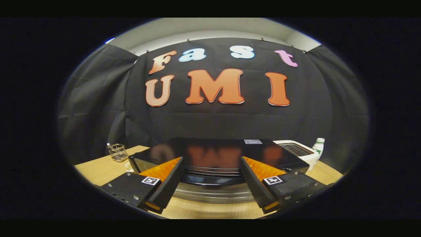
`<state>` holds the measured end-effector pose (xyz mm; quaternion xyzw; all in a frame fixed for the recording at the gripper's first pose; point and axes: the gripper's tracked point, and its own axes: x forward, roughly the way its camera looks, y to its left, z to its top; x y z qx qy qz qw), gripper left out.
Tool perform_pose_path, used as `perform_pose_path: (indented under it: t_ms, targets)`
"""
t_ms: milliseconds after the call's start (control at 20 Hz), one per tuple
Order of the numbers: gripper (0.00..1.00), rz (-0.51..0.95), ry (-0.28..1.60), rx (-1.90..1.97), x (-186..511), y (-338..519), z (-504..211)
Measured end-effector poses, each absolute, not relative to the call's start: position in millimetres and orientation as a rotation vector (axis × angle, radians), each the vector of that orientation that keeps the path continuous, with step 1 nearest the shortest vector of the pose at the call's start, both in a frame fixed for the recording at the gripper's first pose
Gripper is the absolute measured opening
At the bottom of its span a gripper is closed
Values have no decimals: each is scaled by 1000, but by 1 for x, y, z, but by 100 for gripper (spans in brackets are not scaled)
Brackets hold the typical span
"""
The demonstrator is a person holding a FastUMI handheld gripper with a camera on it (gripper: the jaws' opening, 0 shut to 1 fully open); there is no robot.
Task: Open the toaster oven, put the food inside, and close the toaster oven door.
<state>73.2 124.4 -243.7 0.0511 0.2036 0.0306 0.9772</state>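
Gripper view: toaster oven (217, 154) dead ahead on the wooden table (98, 171), glossy black top mirroring the wall behind, door front curving down toward a bright metal band along its lower edge, apparently the handle (210, 194). Door looks closed, though too much of the front is hidden by the fingers to be sure. Gripper (210, 197) hovering just before and slightly above the oven front, fingers spread wide and gripping nothing, the oven's middle framed in the gap between them. Left of the oven, near the wall, a small wire basket (117, 152) with something white poking out. Right of the oven and just behind it, a white slot toaster (297, 149), and beside that a white bottle with a green label (317, 148). No food made out anywhere around the oven. By the look of it, nothing of the task done: opening the door apparently the step in hand, loading the food and closing up both left.
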Motion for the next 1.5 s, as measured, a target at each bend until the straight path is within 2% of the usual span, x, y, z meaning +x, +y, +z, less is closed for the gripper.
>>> perform_pose_path:
  t_ms: [500, 800, 1000, 1500]
  targets:
    - [92, 185, 405, 160, 0, 139, -238]
    - [92, 256, 678, 229, -64, 149, -295]
    - [92, 265, 751, 239, -80, 150, -315]
    - [91, 269, 784, 200, -88, 146, -330]
